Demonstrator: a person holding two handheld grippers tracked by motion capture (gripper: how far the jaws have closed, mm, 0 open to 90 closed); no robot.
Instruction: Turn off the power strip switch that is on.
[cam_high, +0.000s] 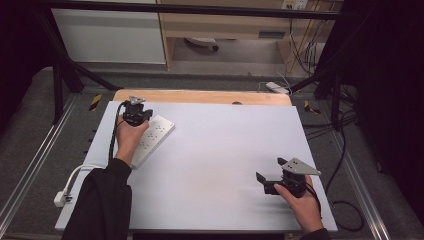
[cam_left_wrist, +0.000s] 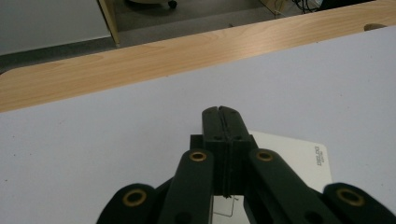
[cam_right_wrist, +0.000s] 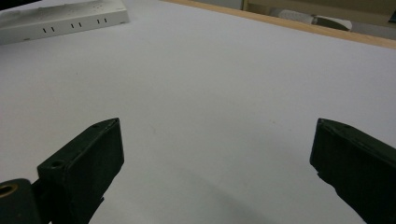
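A white power strip (cam_high: 152, 136) lies slanted at the back left of the white table mat (cam_high: 225, 150). My left gripper (cam_high: 138, 116) hovers over the strip's far end, held by a hand in a dark sleeve. In the left gripper view its jaws are pressed together with nothing between them (cam_left_wrist: 219, 113), and a corner of the power strip (cam_left_wrist: 299, 156) shows beneath them. My right gripper (cam_high: 270, 170) rests near the front right of the mat with its jaws wide apart (cam_right_wrist: 217, 140) over bare mat. The power strip (cam_right_wrist: 60, 21) lies far off in the right gripper view.
The strip's white cable runs off the mat's left edge to a plug (cam_high: 61, 198). A wooden table edge (cam_high: 200, 96) borders the mat at the back. Black frame posts and floor cables (cam_high: 345, 200) surround the table.
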